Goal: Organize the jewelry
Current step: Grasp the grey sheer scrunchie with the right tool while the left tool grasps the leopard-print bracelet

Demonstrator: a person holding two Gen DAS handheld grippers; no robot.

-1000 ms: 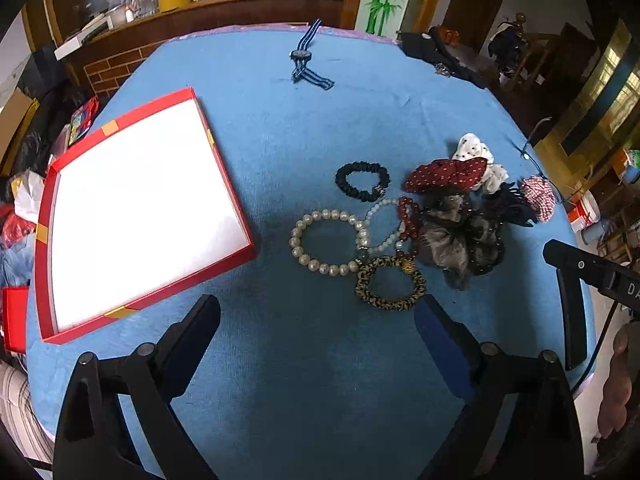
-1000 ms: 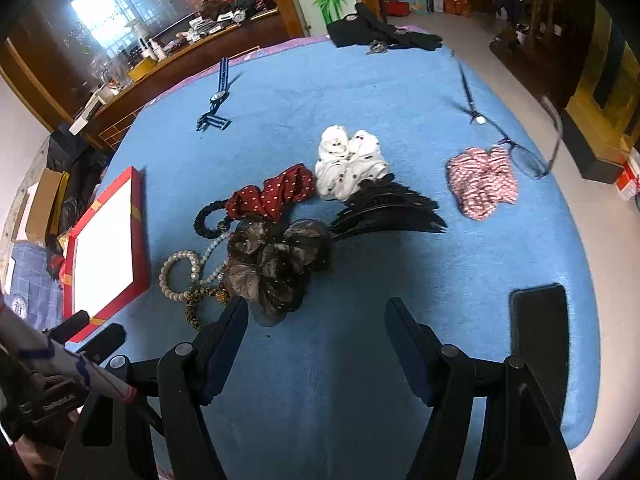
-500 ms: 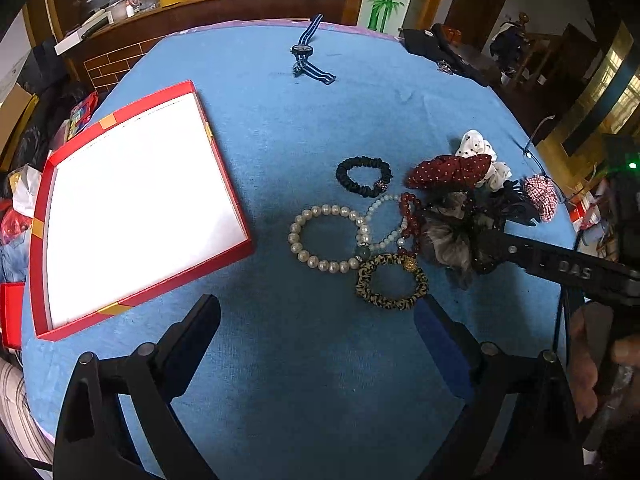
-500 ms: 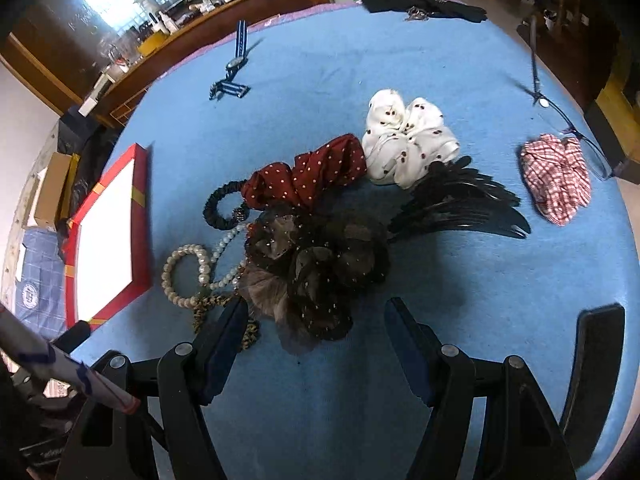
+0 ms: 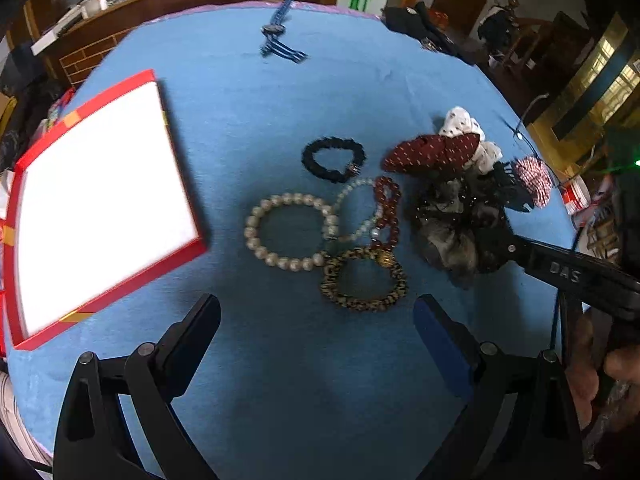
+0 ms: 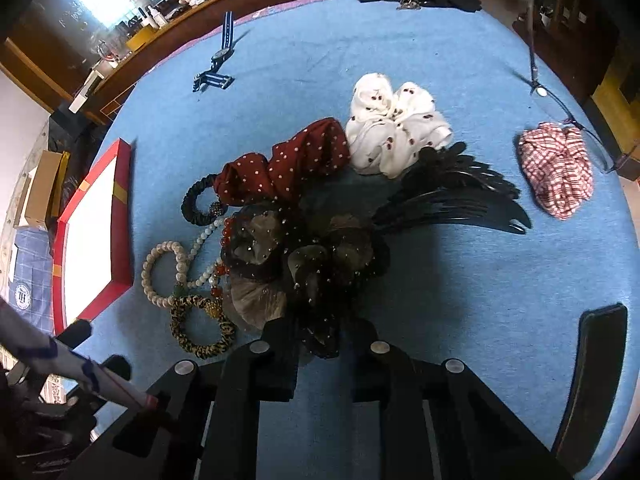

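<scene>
Right gripper (image 6: 324, 350), lower centre of right wrist view: jaws closing on near edge of dark tulle scrunchie (image 6: 304, 264), fabric between pads. Judgement: bite enough gathered fabric, not loose hem; lift straight so beads alongside do not drag.

Left gripper (image 5: 316, 320), lower centre of left wrist view: jaws wide, nothing between, hovering near leopard bracelet (image 5: 362, 280).

Pearl bracelet (image 5: 290, 232) mid-frame, touching the cluster.

Red tray (image 5: 180, 258) at left of frame, white inside: likely destination.

Blue bench (image 5: 320, 380) beneath everything.

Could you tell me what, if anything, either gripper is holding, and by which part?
The right gripper jaws are closing on the near edge of the dark mesh scrunchie. The left gripper holds nothing.
</scene>
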